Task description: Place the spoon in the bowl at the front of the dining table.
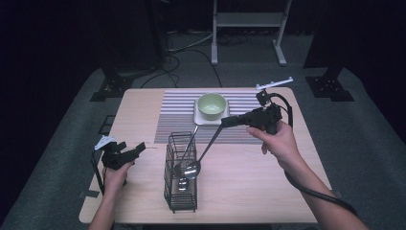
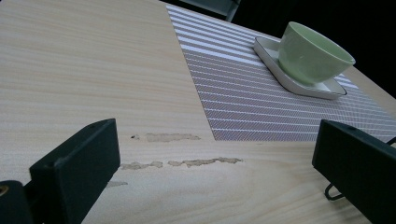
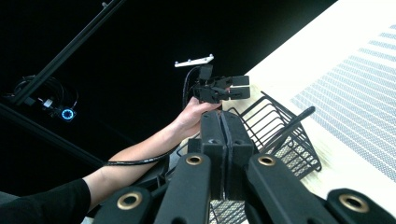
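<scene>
The spoon [image 1: 203, 152] hangs bowl-down just over the wire caddy [image 1: 180, 189], slanted so it can drop inside, its handle clamped in the right gripper [image 1: 225, 121]. The left gripper [image 1: 139, 149], beside the caddy, waits with jaws apart. Beyond the caddy sits a green bowl [image 1: 211, 106].

A dim lab or recording studio: a lone wooden counter [image 1: 249, 187] on grey carpet [image 1: 364, 143], black surroundings, equipment stands [image 1: 330, 81], loose floor cables [image 1: 191, 48], a metal frame [image 1: 249, 21].
</scene>
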The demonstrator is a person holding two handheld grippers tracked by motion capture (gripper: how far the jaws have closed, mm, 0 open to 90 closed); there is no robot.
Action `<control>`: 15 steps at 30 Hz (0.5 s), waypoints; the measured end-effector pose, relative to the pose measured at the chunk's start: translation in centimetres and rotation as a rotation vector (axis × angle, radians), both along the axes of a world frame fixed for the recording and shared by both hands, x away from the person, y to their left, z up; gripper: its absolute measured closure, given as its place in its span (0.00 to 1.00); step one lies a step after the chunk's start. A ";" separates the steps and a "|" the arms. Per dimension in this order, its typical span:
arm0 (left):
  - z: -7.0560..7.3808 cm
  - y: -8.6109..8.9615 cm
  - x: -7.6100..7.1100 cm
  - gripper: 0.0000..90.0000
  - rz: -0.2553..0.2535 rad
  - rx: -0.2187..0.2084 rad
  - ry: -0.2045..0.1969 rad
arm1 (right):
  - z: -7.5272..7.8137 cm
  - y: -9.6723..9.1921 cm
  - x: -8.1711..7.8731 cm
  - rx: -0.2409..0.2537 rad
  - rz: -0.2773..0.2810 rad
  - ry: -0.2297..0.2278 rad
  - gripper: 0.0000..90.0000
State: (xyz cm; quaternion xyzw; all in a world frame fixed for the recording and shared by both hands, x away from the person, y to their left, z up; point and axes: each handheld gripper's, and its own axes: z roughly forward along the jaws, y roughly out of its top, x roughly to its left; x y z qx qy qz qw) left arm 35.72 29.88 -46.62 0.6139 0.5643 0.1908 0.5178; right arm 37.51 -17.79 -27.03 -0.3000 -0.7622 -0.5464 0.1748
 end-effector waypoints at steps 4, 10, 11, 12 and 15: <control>0.0 -0.1 0.0 0.00 -0.001 -0.001 0.002 | 0.1 -0.4 -0.1 0.000 -0.004 -0.001 0.99; -0.1 0.0 0.0 0.00 -0.001 -0.001 0.002 | 0.1 -1.3 -0.1 -0.004 -0.020 0.003 0.99; -0.1 0.0 0.0 0.00 0.000 -0.002 0.002 | 0.1 -1.4 -0.1 -0.007 -0.023 0.003 0.99; -0.1 -0.1 0.1 0.00 0.000 -0.003 0.002 | 0.0 -1.6 -0.1 -0.009 -0.025 0.003 0.99; -0.1 -0.1 0.1 0.00 -0.001 -0.002 0.004 | -0.2 -2.0 -0.1 -0.012 -0.031 0.006 0.99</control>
